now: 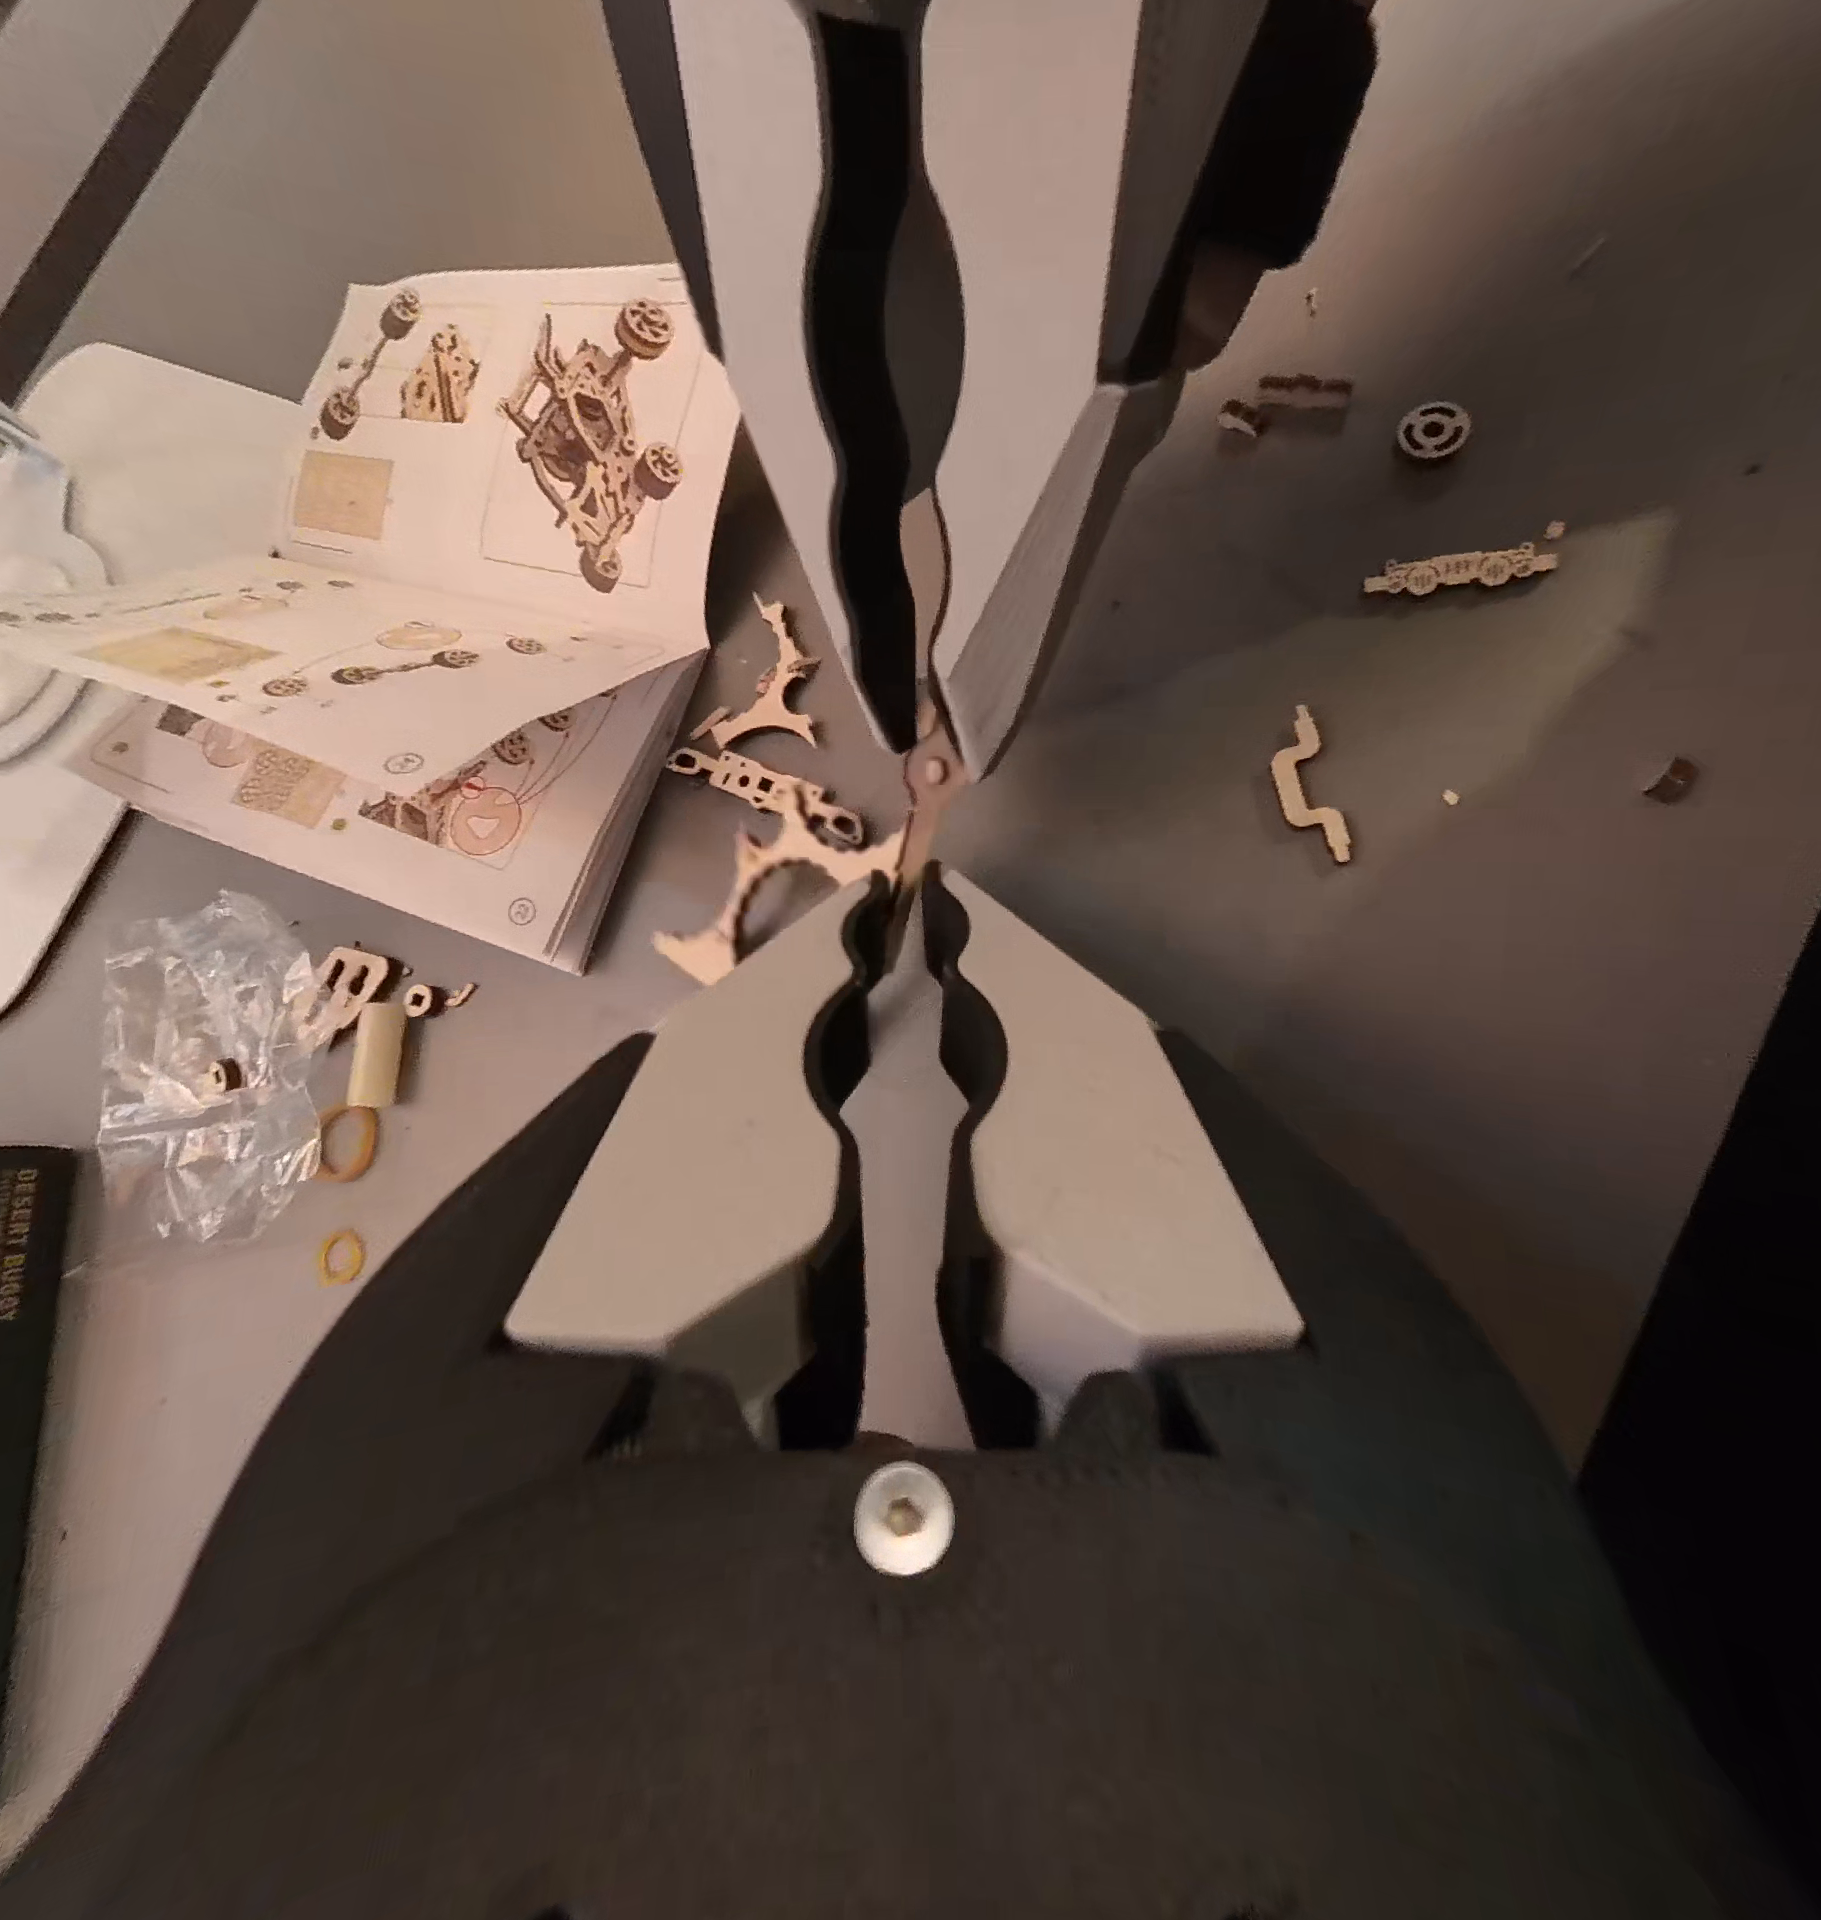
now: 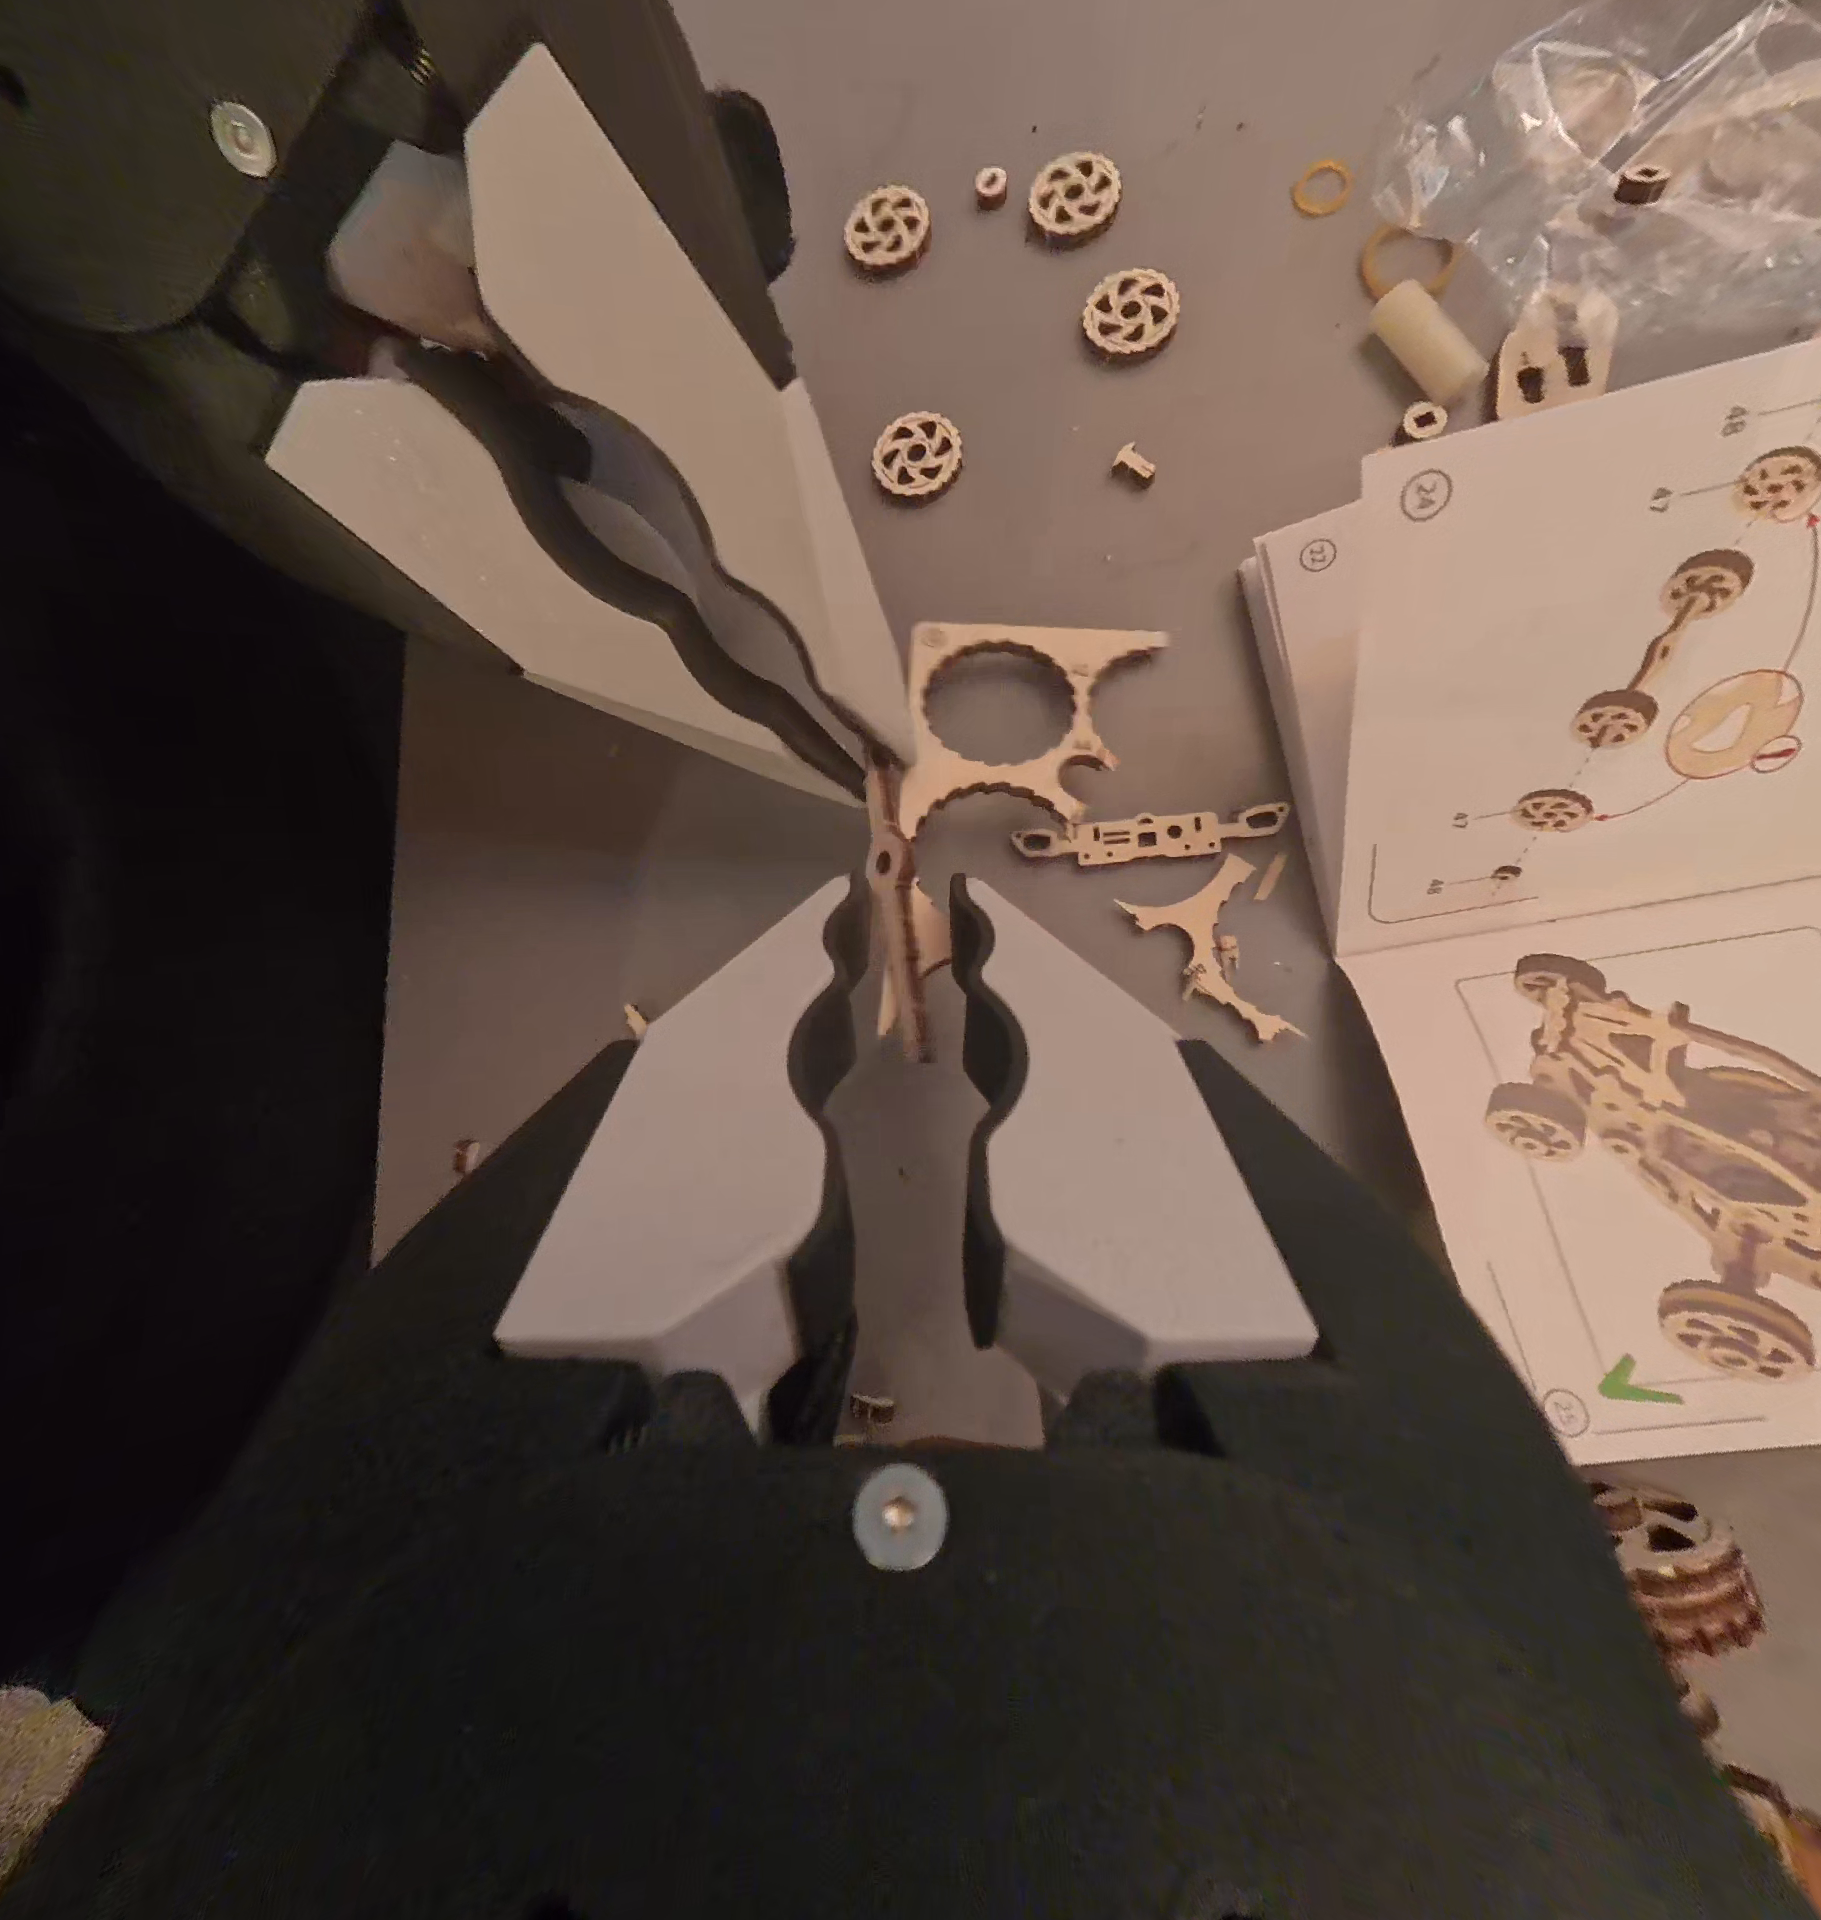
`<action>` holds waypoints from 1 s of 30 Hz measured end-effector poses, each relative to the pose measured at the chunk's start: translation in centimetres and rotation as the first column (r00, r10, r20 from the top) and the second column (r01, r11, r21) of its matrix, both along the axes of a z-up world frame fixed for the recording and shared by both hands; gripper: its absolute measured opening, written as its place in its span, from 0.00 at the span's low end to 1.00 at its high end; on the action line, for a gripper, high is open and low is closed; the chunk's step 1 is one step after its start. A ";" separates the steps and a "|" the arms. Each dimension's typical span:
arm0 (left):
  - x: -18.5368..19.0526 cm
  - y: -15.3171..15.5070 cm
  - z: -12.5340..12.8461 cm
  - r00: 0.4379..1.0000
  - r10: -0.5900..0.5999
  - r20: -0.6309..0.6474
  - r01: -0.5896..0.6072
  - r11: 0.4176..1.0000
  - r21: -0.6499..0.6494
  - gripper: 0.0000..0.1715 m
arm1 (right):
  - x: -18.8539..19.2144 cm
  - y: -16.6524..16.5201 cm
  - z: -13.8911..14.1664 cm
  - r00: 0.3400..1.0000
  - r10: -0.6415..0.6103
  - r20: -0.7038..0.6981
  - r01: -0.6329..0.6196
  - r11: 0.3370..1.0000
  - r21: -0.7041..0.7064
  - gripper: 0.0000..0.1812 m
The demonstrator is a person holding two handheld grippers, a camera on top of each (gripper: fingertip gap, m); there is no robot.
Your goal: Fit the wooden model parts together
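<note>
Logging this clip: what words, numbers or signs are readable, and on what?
Flat black box: pale lettering on its side, legible; not quoted.
White open instruction booklet: circled page numbers, tiny part numbers; not quoted.
Same booklet: a green tick.
Pale loose wooden parts: none visible.

Pale tan wooden parts (image 2: 992, 727) with dark scorched edges lie on a grey surface (image 2: 989, 540) beyond the grey-and-black right gripper (image 2: 901, 894), beside a white booklet (image 2: 1508, 644).

Both grippers (image 2: 901, 904) pinching wooden strip (image 2: 898, 914)
</note>
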State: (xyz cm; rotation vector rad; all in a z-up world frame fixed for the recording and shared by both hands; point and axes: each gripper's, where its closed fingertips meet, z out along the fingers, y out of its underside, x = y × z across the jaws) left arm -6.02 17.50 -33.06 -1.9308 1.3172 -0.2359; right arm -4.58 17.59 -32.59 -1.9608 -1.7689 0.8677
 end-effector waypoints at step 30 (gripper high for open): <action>-0.5 -0.2 -1.8 0.999 0.042 0.011 -0.039 0.983 -0.179 0.10 | 1.5 -0.5 0.8 0.988 -0.073 -0.133 0.087 0.991 0.103 0.10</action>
